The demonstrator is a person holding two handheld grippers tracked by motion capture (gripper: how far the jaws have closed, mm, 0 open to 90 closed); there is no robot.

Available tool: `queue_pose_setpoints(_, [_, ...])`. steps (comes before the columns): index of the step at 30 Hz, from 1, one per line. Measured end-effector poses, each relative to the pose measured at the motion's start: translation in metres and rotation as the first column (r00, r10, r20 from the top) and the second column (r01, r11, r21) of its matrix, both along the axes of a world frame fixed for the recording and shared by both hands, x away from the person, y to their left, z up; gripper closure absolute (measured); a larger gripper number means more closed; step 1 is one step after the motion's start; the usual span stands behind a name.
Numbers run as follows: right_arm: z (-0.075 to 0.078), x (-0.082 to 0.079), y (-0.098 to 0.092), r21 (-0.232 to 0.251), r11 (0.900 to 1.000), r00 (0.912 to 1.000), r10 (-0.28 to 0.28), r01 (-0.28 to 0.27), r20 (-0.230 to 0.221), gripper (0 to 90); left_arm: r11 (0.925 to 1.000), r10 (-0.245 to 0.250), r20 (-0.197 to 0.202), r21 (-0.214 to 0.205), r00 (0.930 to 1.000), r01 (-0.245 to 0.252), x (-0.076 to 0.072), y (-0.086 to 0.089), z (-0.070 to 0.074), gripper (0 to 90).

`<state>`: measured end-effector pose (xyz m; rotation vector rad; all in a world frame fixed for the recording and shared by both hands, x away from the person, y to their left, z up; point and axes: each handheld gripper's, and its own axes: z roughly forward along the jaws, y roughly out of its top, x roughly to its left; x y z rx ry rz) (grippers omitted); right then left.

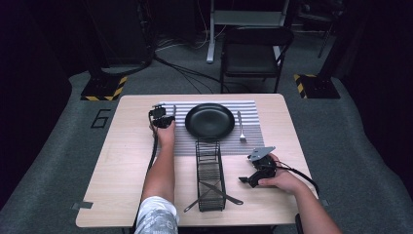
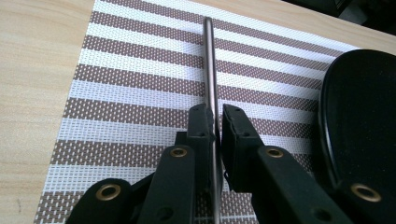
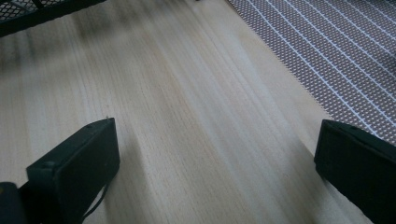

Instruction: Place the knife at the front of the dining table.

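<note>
Knife (image 2: 210, 70) clamped in left gripper (image 2: 217, 135) fingers near placemat (image 2: 140, 93) edge; right gripper (image 3: 215, 154) fingers spread.

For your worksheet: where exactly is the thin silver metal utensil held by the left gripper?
The thin silver metal utensil is clamped between the left gripper jaws, over the striped placemat, left of the round black plate.

Dim room, table (image 1: 122, 161) evenly lit — soft shadows, right gripper view blurred

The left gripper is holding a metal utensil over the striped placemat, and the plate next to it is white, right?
Not quite. The plate is black, as the high view shows. The left gripper does hold a metal utensil over the striped placemat.
</note>
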<state>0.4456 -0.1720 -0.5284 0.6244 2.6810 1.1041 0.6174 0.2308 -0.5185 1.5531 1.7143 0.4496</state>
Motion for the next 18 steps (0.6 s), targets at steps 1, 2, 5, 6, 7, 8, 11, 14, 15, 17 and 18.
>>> queue_pose_setpoints(1, [0.0, 0.0, 0.0001, 0.0, 1.0, 1.0, 0.0, 0.0, 0.0, 0.0, 1.0, 0.002, -0.002, 0.007, 1.0, -0.002, -0.0007, 0.0008, -0.0011, 80.1])
queue_pose_setpoints(2, [-0.0001, 0.0, 0.0001, 0.0, 1.0, 1.0, 0.0, 0.0, 0.001, 0.0, 1.0, 0.002, -0.002, 0.007, 1.0, -0.002, -0.0007, 0.0008, -0.0011, 79.9])
queue_pose_setpoints(5, [0.0, 0.0, 0.0001, 0.0, 1.0, 1.0, 0.0, 0.0, 0.001, 0.0, 0.9999, 0.0, -0.006, 0.011, 1.0, 0.0, -0.0013, 0.0012, -0.0006, 79.7])
queue_pose_setpoints(6, [0.0, 0.0001, 0.0001, 0.0, 1.0, 1.0, 0.0, 0.0, 0.001, 0.0, 0.9999, -0.001, -0.006, 0.015, 1.0, 0.001, -0.0013, 0.0012, -0.0003, 79.5])
queue_pose_setpoints(7, [0.0, 0.0, 0.0001, 0.0, 1.0, 1.0, 0.0, 0.0, 0.001, 0.0, 0.9999, 0.001, -0.004, 0.014, 1.0, -0.001, -0.0014, 0.0011, -0.0001, 79.4])
queue_pose_setpoints(8, [0.0, 0.0, 0.0001, 0.0, 1.0, 1.0, 0.0, 0.0, 0.001, 0.0, 0.9998, -0.001, -0.004, 0.019, 1.0, 0.001, -0.0016, 0.0015, 0.0002, 79.3])
queue_pose_setpoints(11, [0.0, 0.0, 0.0001, 0.0, 1.0, 1.0, 0.0, 0.0, 0.001, 0.0, 0.9996, -0.01, -0.005, 0.026, 0.9999, 0.01, -0.0019, 0.0018, 0.0012, 79.3])
queue_pose_setpoints(14, [0.0, 0.0, 0.0001, 0.0, 1.0, 1.0, 0.0, 0.0, 0.0, 0.0, 0.9992, -0.014, 0.002, 0.038, 0.9999, 0.014, -0.0031, 0.0022, 0.0034, 79.2])
queue_pose_setpoints(15, [0.0, 0.0, 0.0001, 0.0, 1.0, 1.0, 0.0, 0.0, 0.0, 0.0, 0.9987, -0.017, 0.003, 0.048, 0.9998, 0.017, -0.0036, 0.0025, 0.0043, 79.2])
queue_pose_setpoints(17, [0.0, 0.0001, 0.0002, 0.0, 1.0, 1.0, 0.0, 0.0, 0.001, 0.0, 0.9975, -0.02, 0.006, 0.068, 0.9998, 0.02, -0.0047, 0.0042, 0.0059, 77.3])
queue_pose_setpoints(18, [-0.0001, 0.0001, 0.0002, 0.0, 1.0, 1.0, 0.0, 0.0, 0.001, 0.0, 0.9969, -0.025, -0.002, 0.074, 0.9997, 0.025, -0.0055, 0.0063, 0.0075, 77.3])
